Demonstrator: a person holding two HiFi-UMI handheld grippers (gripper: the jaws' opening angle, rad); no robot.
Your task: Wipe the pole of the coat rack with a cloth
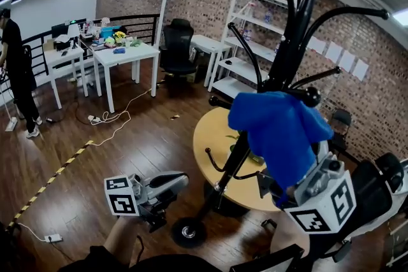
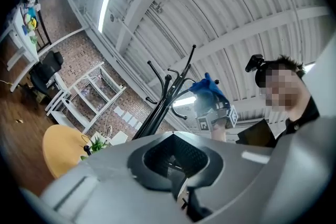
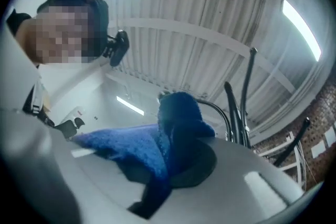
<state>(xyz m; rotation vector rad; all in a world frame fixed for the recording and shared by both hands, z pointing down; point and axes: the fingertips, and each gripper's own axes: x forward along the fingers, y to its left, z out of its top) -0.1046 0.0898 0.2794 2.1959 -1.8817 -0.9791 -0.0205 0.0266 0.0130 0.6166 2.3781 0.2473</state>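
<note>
Left tool [image 1: 178, 181]: jaws together, nothing between them, low near the rack's round base.
Black metal coat rack pole [image 1: 295, 32]: slanting up past the round yellow bench [image 1: 207, 137].
Fluffy blue cloth [image 1: 280, 130]: against the pole's middle.
Right tool [image 3: 168, 176]: clamped on the cloth.

Coat rack pole [image 1: 290, 48] ctr-right, its base [image 1: 189, 232] on floor in front of round table [image 1: 207, 130]. Cloth [image 1: 280, 130], in right gripper [image 1: 310, 180], sits in front of pole. Left gripper [image 1: 175, 183] lower left, near base. Desk [image 1: 127, 53], chair [image 1: 177, 44], shelving [image 1: 239, 67] behind; person [image 1: 16, 67] far left.
</note>
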